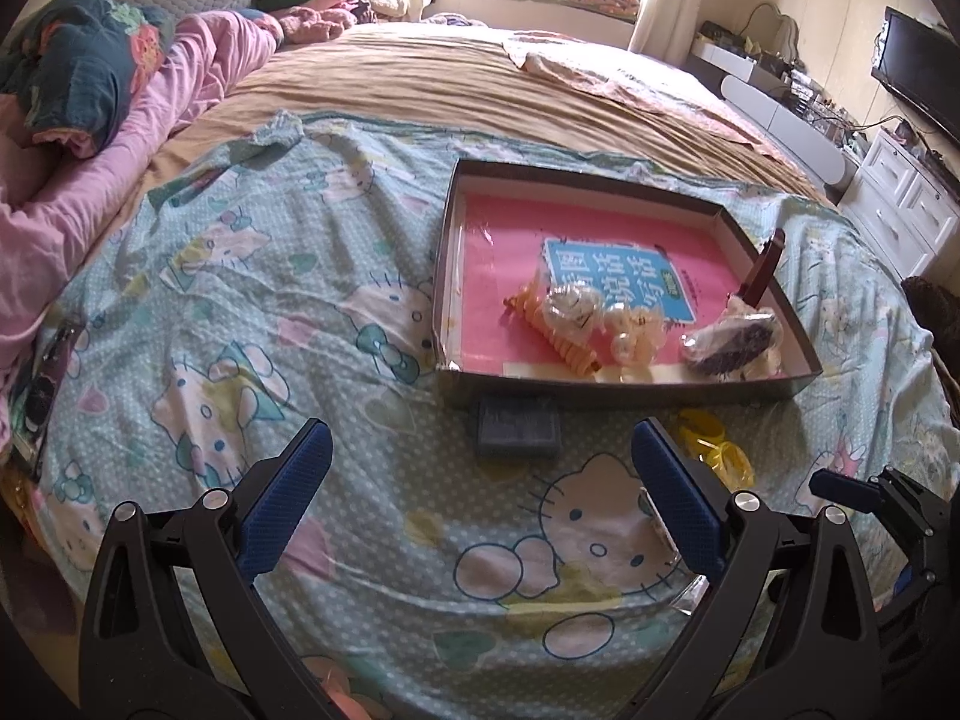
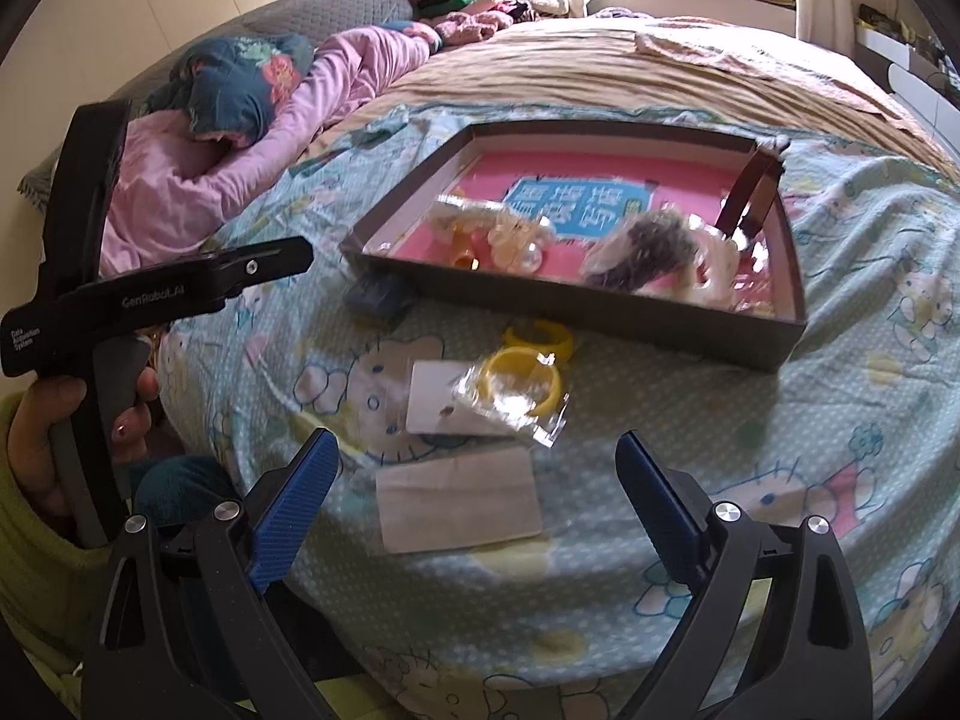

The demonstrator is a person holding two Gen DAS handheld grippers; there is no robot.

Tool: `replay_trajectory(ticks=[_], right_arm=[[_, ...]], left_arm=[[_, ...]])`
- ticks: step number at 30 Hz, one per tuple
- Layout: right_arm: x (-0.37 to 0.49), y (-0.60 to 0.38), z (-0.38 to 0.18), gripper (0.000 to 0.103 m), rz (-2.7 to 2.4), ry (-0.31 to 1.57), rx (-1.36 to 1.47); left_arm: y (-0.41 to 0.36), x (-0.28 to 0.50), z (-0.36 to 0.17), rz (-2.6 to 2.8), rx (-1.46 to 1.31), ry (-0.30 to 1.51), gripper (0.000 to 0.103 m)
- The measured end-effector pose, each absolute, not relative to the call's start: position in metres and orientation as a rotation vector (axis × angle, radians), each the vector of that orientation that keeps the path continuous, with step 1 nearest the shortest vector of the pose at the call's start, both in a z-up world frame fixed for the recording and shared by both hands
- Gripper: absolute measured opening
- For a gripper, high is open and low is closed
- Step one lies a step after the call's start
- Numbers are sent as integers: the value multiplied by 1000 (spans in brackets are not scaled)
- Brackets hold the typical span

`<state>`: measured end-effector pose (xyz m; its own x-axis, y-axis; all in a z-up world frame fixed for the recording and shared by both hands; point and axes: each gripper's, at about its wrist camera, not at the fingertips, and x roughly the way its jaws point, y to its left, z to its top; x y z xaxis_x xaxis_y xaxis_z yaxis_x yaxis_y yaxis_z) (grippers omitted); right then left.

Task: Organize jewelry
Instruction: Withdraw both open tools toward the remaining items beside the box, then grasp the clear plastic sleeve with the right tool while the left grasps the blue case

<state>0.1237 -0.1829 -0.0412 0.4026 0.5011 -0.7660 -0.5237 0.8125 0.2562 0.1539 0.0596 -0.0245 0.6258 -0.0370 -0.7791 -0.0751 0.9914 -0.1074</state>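
Observation:
A shallow brown box [image 1: 447, 264] [image 2: 798, 276] with a pink book inside lies on the Hello Kitty sheet. It holds an orange spiral hair tie [image 1: 561, 336], bagged pearly pieces [image 1: 630, 324] [image 2: 516, 240] and a bagged dark piece [image 1: 735, 342] [image 2: 648, 252]. Yellow bangles in a clear bag [image 2: 522, 384] [image 1: 717, 447], a white card [image 2: 432, 402] and a flat white packet [image 2: 459, 498] lie on the sheet in front of the box. A small dark blue box [image 1: 519, 429] [image 2: 378, 294] sits at the box's front wall. My left gripper [image 1: 480, 498] is open and empty above the sheet. My right gripper [image 2: 477, 510] is open and empty over the white packet.
Pink bedding and a floral pillow [image 1: 90, 78] lie at the left. A tan blanket [image 1: 480, 84] covers the far bed. White drawers [image 1: 900, 204] and a TV [image 1: 918, 72] stand at the right. The left gripper's handle, held in a hand [image 2: 138, 300], shows in the right wrist view.

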Motion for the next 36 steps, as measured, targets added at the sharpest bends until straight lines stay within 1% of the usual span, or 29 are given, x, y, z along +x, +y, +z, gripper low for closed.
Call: replay_trajectory(ticks=[12, 21, 26, 27, 28, 34, 35, 36], right_arm=[[119, -169, -66, 93, 666, 1019, -95], [116, -149, -82, 94, 653, 992, -241], [116, -146, -87, 94, 654, 975, -246], [117, -146, -87, 92, 657, 971, -241], [117, -147, -87, 88, 658, 967, -236], [116, -151, -81, 81, 678, 965, -228], [115, -154, -80, 81, 684, 969, -223], [115, -155, -78, 81, 688, 972, -216]], left_arm=[[61, 160, -54, 49, -121, 968, 93], [62, 169, -64, 54, -137, 993, 93], [60, 177, -71, 27, -172, 1017, 93], [60, 179, -72, 24, -178, 1020, 93], [59, 181, -74, 22, -185, 1024, 93], [58, 191, -83, 22, -221, 1044, 93], [57, 192, -85, 29, -218, 1045, 91], [57, 192, -85, 32, -212, 1046, 82]])
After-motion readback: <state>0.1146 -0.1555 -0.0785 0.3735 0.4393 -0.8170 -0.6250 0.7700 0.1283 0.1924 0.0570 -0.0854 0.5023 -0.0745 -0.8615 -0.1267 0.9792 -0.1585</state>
